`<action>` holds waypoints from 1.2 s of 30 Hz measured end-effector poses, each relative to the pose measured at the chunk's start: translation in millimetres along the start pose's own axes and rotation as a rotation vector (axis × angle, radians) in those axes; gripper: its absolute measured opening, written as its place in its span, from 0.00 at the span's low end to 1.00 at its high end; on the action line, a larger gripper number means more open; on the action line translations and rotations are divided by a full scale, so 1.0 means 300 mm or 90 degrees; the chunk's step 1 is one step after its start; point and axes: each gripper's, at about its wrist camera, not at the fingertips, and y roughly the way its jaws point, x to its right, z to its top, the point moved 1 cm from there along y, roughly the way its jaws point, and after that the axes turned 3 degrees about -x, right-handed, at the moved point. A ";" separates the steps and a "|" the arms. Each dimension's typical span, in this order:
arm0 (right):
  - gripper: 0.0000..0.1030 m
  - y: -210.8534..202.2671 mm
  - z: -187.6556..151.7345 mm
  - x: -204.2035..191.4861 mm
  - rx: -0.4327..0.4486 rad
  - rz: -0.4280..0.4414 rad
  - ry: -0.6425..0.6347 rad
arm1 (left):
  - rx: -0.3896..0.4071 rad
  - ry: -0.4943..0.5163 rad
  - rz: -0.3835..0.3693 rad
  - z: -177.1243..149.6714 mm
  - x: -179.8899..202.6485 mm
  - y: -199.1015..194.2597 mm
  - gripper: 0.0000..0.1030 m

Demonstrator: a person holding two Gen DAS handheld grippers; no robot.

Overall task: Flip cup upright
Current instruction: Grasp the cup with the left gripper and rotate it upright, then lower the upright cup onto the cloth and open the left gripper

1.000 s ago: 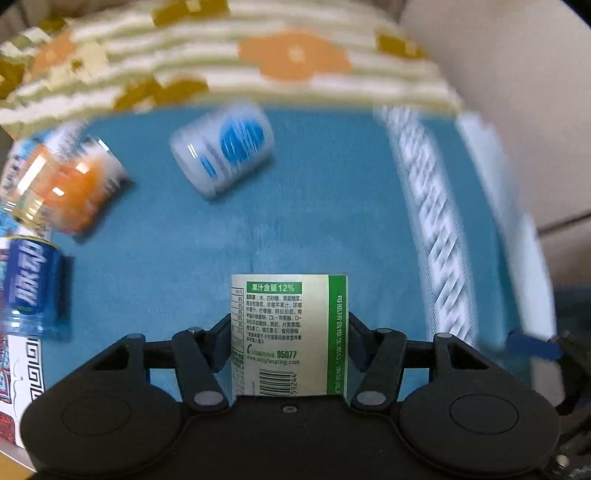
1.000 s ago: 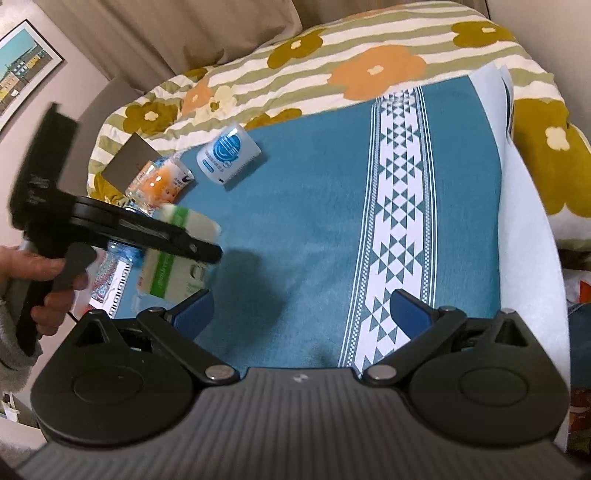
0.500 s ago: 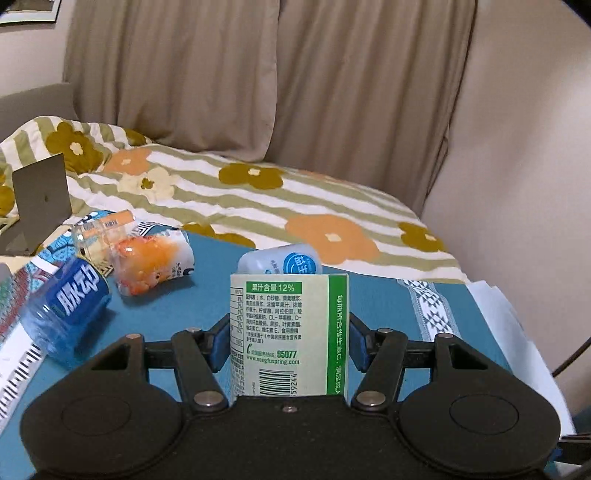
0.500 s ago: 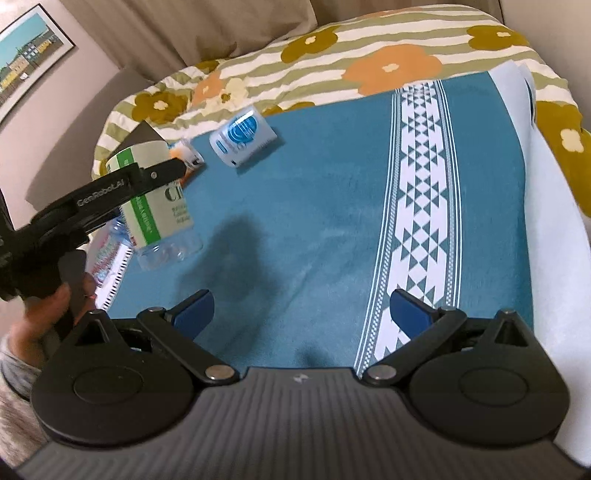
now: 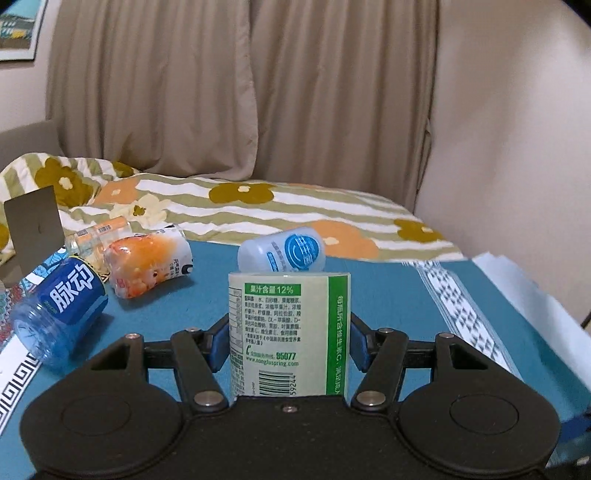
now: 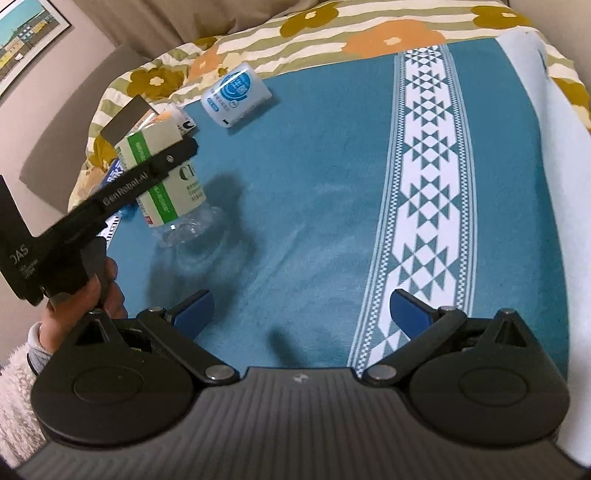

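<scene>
— Right wrist view: what filled most of it?

— A teal blanket (image 6: 314,184) with a white triangle-patterned band, spread over a flower-striped bedcover (image 6: 332,26). The right gripper (image 6: 301,308) hovered above it with its blue fingers spread wide and nothing between them.

— And the cup?

— The green-labelled cup (image 6: 162,177) sat clamped in the left gripper (image 5: 289,338), its blue pads pressed against either side. In the left wrist view the label's text read upright and the rim was at the top; from the right wrist view the clear base pointed down at the blanket, slightly tilted, and whether it touched the cloth could not be told. The person's left hand (image 6: 81,295) held the handle.

— What lay beyond it?

— Three cups on their sides — a blue one (image 5: 62,317) at the left, an orange one (image 5: 147,266) next to it, and a pale blue-logo cup (image 5: 282,254) just behind the held cup's rim.
</scene>
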 end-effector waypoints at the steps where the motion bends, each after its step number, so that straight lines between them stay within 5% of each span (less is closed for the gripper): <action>1: 1.00 0.000 0.003 -0.006 0.000 0.002 -0.004 | -0.005 0.007 0.000 -0.001 0.003 -0.006 0.64; 17: 1.00 -0.001 0.014 -0.055 0.012 -0.018 -0.027 | -0.099 0.040 -0.007 -0.032 -0.009 -0.020 0.65; 24: 1.00 0.000 0.009 -0.068 0.013 -0.031 -0.037 | -0.103 0.034 -0.016 -0.034 -0.018 -0.020 0.91; 36: 1.00 -0.077 0.016 -0.094 0.033 -0.055 -0.038 | -0.122 -0.011 -0.005 0.025 -0.046 -0.159 0.92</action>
